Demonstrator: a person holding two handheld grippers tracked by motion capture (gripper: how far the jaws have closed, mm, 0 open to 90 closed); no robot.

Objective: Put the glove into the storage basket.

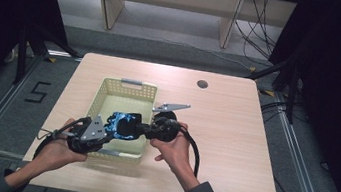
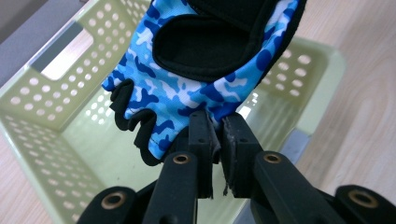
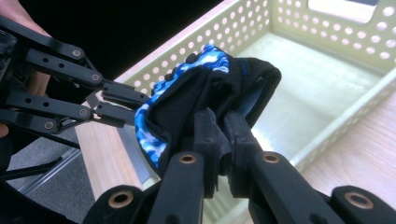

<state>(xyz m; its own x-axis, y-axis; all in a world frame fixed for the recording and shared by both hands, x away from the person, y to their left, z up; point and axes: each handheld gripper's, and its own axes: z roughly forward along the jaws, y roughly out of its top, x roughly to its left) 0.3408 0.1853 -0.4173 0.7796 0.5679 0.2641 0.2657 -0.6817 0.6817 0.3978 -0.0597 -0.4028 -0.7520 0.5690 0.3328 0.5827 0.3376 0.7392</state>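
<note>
Pale wood tabletop (image 1: 223, 134) under a bright lamp, dark curtains at both sides of the frame, and right at the lower middle of the high view the action hangs over a pale green perforated basket (image 1: 108, 90). 2 grippers share 1 thing: a fingerless glove (image 1: 123, 123) in blue camouflage with black trim, slung between them just above the basket's near end. The left gripper (image 1: 107, 131) comes in from the lower left, its jaws pressed together on the glove's blue edge close to the finger stubs, and the left gripper view shows that pinch plainly, cloth squeezed between the 2 pads. The right gripper (image 1: 143, 129) comes from the right, clamped on the black cuff end, as the right gripper view shows with dark fabric bunched between its pads. So the glove's long axis runs across the frame, left gripper to right gripper, roughly crosswise to the basket's length, with the open basket floor directly beneath and beyond it toward the top of the frame. Both hands look about equally near; a release here would likely drop it inside. Hard to read: the high view is small and the glove blurs into the black linkages, its palm side is folded out of sight, and the basket's near wall is partly covered by the left hand (image 1: 57, 148).
</note>
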